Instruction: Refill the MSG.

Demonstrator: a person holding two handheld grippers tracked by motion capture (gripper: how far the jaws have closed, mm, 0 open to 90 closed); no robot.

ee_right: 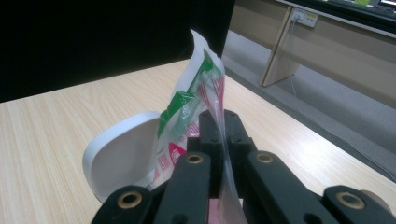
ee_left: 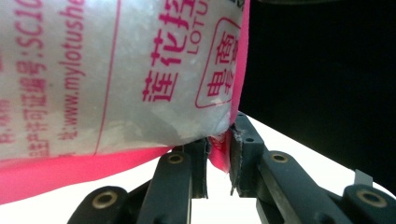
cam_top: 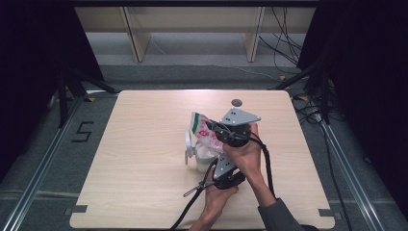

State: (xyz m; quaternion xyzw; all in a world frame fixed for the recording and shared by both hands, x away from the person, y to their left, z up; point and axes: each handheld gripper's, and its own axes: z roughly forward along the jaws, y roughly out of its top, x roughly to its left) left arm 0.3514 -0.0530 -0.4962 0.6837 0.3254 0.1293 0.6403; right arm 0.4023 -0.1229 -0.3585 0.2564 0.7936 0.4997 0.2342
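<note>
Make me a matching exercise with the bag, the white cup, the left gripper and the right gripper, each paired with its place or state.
Things:
1. bag
2. white cup
3. left gripper
4. right gripper

Places or states:
A. standing on the table beneath the bag
B. pinching the bag's pink corner
C. held up between both grippers
D. clamped on the bag's clear edge

Pairs: 1-C, 2-A, 3-B, 4-D

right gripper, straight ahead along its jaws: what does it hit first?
The plastic bag itself: the right gripper is already shut on its edge. Just past it, probably the white cup, though depth is unclear.
</note>
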